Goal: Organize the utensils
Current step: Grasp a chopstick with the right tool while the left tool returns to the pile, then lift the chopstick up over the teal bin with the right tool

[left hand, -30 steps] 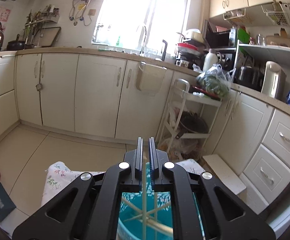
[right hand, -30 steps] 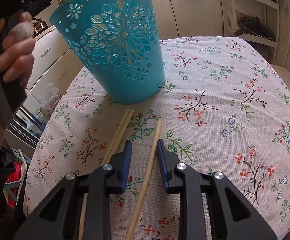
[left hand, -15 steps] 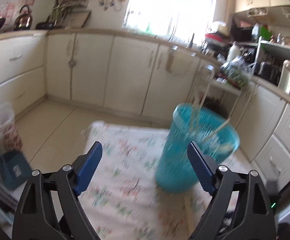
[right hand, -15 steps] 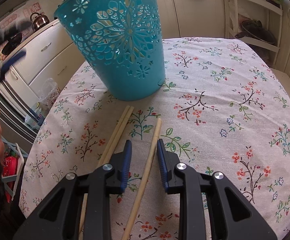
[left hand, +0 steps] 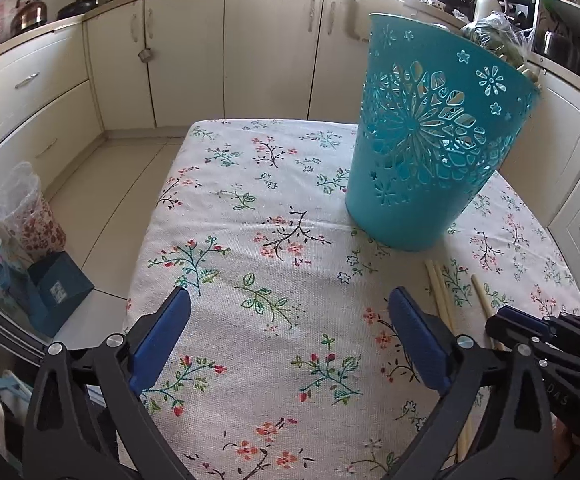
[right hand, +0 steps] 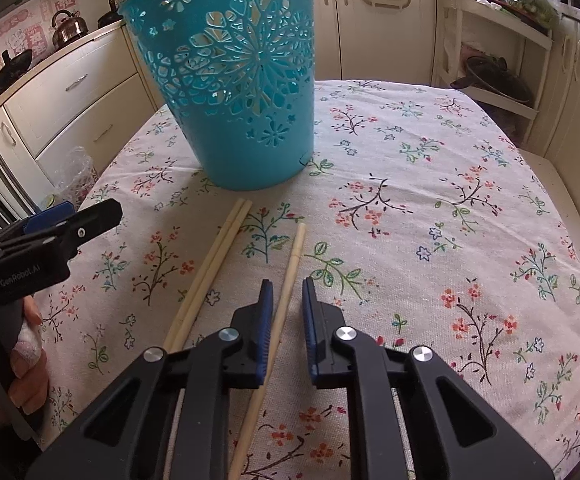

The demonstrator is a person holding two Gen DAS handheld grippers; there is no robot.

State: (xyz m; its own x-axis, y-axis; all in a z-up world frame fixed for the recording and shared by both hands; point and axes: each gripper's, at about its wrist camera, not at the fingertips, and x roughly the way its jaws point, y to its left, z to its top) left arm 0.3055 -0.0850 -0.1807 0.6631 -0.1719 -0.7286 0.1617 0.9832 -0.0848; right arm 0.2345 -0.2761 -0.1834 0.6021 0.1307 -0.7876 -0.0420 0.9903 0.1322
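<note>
A teal cut-out basket [left hand: 430, 152] [right hand: 241, 92] stands upright on the flowered tablecloth [left hand: 273, 208], with chopstick ends [left hand: 528, 74] showing at its rim. In front of it lie a pair of wooden chopsticks [right hand: 213, 268] and a single chopstick [right hand: 296, 248]. My right gripper [right hand: 287, 284] points down over the single chopstick. Its jaws are closing with the stick between them, and a gap still shows on the right side. My left gripper [left hand: 290, 298] hangs low over bare cloth left of the basket, jaws opening wide, with nothing between them.
Cream kitchen cabinets [left hand: 273, 48] ring the table. The cloth's left edge [left hand: 145, 240] drops to the floor, where a plastic-lined bin [left hand: 25, 208] and a blue box [left hand: 57, 292] stand. A white rack with a pan [right hand: 494, 80] is at the far right. A person's hand [right hand: 21, 360] holds the left gripper.
My left gripper, shut on a chopstick above the basket, opened, let the stick fall in, and sank to the left of the basket. My right gripper's jaws narrowed around the single chopstick.
</note>
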